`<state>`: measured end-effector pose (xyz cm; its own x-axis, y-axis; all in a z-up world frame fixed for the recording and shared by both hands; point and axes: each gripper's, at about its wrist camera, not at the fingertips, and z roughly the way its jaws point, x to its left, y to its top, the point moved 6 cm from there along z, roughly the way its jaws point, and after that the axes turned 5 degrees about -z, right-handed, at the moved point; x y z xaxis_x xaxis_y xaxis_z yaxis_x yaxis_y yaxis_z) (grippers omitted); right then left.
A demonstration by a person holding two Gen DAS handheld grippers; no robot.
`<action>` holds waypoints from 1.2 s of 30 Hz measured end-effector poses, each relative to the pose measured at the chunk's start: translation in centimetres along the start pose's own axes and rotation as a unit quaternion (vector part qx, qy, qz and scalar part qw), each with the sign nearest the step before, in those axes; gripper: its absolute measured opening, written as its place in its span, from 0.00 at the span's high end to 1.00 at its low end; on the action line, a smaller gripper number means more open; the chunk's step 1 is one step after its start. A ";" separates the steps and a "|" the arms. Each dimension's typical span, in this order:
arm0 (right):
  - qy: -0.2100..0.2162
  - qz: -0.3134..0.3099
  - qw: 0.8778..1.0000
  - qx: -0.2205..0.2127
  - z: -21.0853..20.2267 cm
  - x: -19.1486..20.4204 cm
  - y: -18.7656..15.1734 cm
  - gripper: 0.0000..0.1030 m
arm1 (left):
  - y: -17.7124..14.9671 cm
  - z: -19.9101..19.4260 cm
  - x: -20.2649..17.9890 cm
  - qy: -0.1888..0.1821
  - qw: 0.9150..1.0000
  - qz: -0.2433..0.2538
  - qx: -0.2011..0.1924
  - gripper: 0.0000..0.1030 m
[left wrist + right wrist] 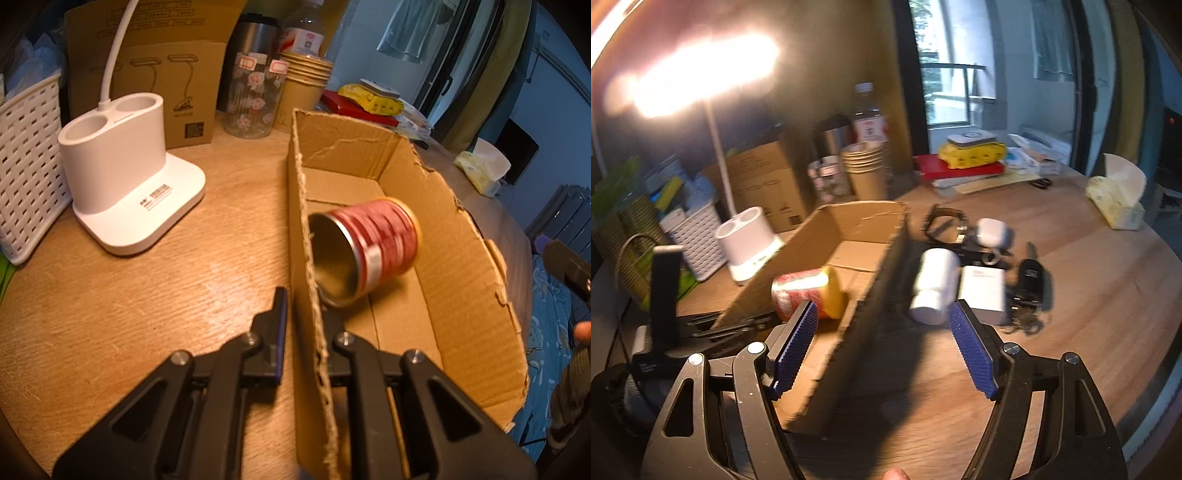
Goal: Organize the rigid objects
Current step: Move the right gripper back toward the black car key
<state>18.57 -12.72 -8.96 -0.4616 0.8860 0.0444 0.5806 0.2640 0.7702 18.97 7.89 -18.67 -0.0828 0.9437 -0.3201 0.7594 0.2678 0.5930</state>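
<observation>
An open cardboard box (476, 280) lies on the round wooden table; it also shows in the right wrist view (882, 273). A red can (380, 243) with a yellow end lies on its side inside, blurred; it shows in the right wrist view too (807, 291). My left gripper (308, 310) is shut on the box's near wall, one finger on each side. My right gripper (882, 332) is open and empty above the box's right wall. To its right lie a white bottle (934, 284), a white adapter (984, 291), a black car key (1030, 280), a white earbud case (991, 230) and a black strap (945, 221).
A white lamp base (122, 192) and white basket (26, 166) stand left of the box. Behind are a cardboard carton (155, 74), flowered glass (253, 99), paper cups (303, 85) and red and yellow packs (365, 98). A tissue pack (1119, 199) sits at right.
</observation>
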 end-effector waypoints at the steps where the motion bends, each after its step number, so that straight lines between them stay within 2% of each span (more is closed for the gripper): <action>1: -0.005 0.002 1.000 0.000 -0.1 -0.4 0.0 0.25 | 0.0 0.0 0.0 0.000 1.000 0.000 0.000 0.89; 11: -0.062 0.019 0.998 -0.001 -0.1 -4.7 -0.8 0.25 | 0.0 0.0 0.0 0.000 1.000 0.000 0.000 0.89; 21: -0.093 0.019 0.995 0.006 1.0 -6.7 -1.3 0.25 | 0.0 0.0 0.0 0.000 1.000 0.000 0.000 0.89; 36: -0.136 0.051 0.989 0.029 4.2 -12.2 -2.0 0.25 | -0.2 0.0 -0.1 0.000 1.000 -0.001 0.001 0.89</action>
<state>25.85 -22.46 -13.70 -0.2047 0.9771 -0.0588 0.6566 0.1816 0.7320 18.86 7.76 -18.76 -0.0840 0.9434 -0.3208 0.7607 0.2686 0.5909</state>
